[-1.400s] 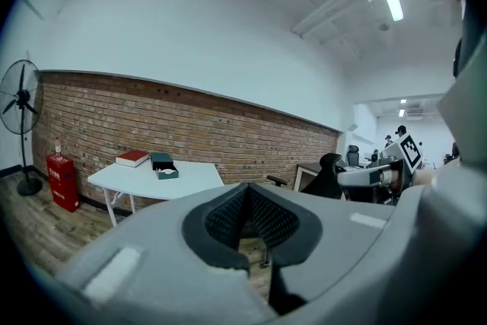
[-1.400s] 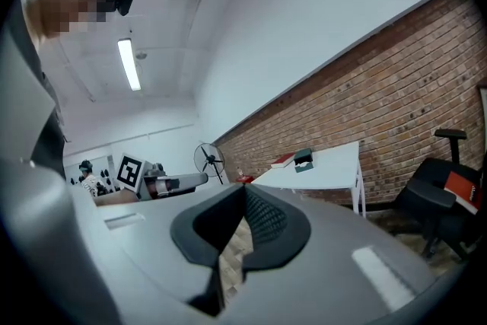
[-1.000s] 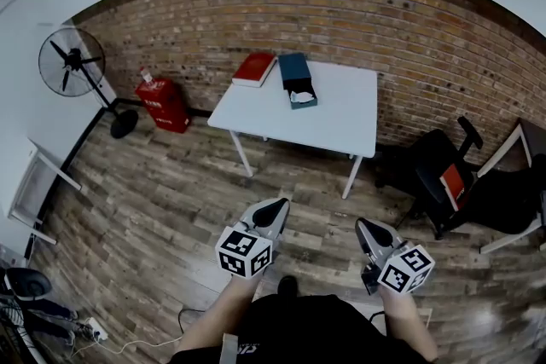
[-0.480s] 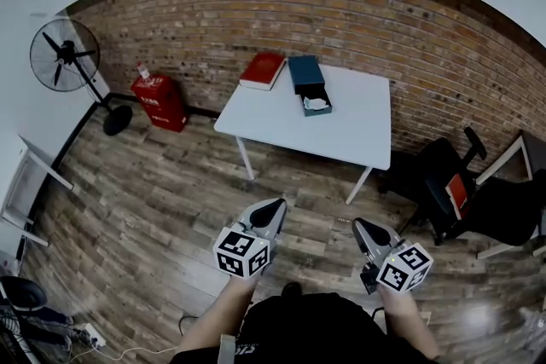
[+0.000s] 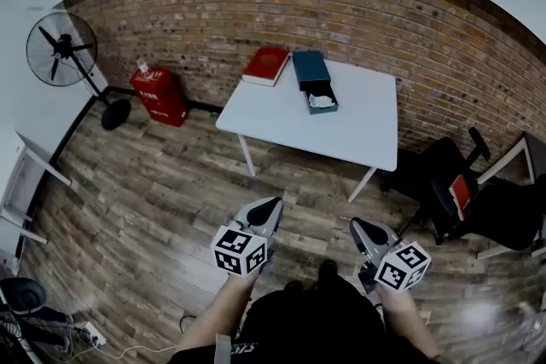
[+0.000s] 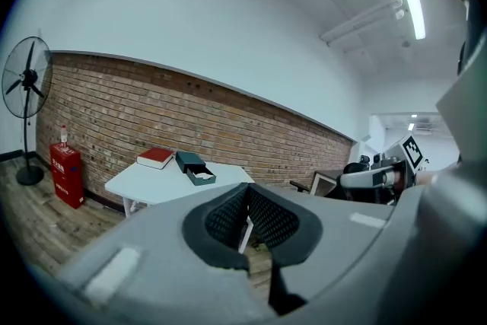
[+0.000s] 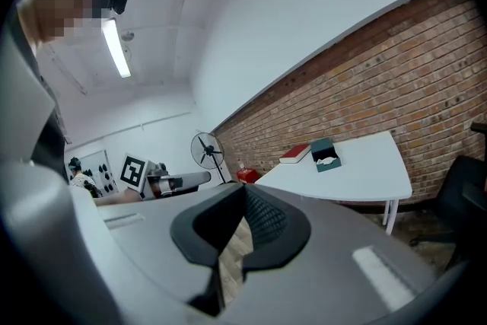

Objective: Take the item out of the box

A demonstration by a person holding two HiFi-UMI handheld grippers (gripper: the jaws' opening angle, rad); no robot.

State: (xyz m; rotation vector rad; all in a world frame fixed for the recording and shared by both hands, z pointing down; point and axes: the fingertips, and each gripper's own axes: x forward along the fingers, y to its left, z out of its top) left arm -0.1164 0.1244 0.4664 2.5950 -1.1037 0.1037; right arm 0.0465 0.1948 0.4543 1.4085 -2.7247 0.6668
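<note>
On the white table [image 5: 358, 128] by the brick wall stands an open teal box [image 5: 314, 79]; a white item [image 5: 322, 101] lies in its near half. A red book [image 5: 267, 64] lies to its left. My left gripper [image 5: 270, 208] and right gripper [image 5: 357, 228] hang over the wood floor well short of the table, both shut and holding nothing. The left gripper view shows its shut tips [image 6: 246, 190] with the box [image 6: 195, 167] far ahead. In the right gripper view the closed tips [image 7: 243, 190] point toward the box [image 7: 326, 154].
A standing fan [image 5: 61, 51] and a red canister box [image 5: 159, 95] are at the left by the wall. Black chairs [image 5: 444, 183] stand right of the table. Wood floor lies between me and the table.
I have walked forward with both grippers; the table and box now sit slightly nearer and further right in the head view. Both grippers stay shut.
</note>
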